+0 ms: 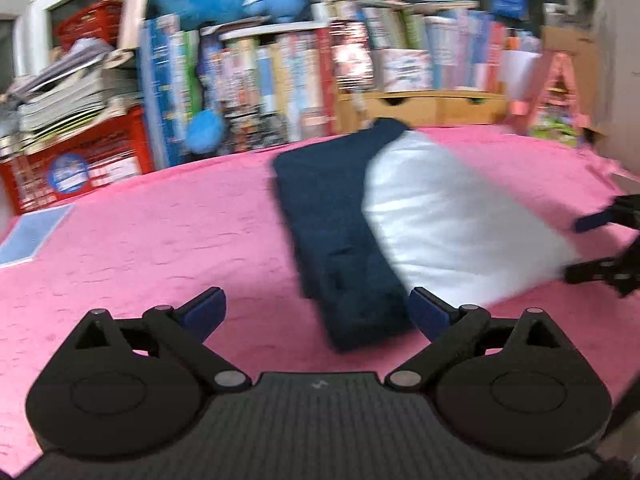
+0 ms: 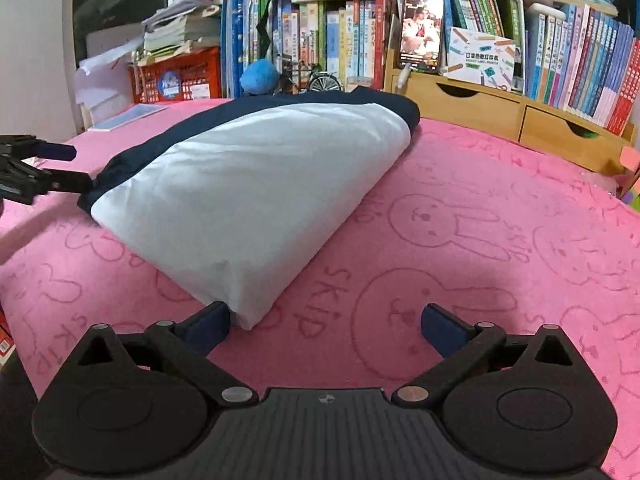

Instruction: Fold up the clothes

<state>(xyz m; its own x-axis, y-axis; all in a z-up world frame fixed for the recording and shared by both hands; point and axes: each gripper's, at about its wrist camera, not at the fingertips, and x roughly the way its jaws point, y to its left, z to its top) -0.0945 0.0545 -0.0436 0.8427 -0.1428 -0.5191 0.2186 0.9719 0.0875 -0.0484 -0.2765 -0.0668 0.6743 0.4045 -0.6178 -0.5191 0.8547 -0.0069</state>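
Already compact, the white-and-navy garment (image 2: 248, 192) lies folded on the pink blanket (image 2: 480, 240). Left gripper (image 1: 316, 312) and right gripper (image 2: 324, 326) gape, holding nothing. Possibly finished, or mid-fold; left view blurs.

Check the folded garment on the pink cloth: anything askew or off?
The folded white and navy garment lies diagonally on the pink bunny-print cloth, and its navy layer sticks out past the white layer along one side, so the edges do not line up. No damage or spills visible.

Folded navy-and-white garment (image 2: 248, 184), white half uppermost, flat on pink cloth (image 2: 480, 240)
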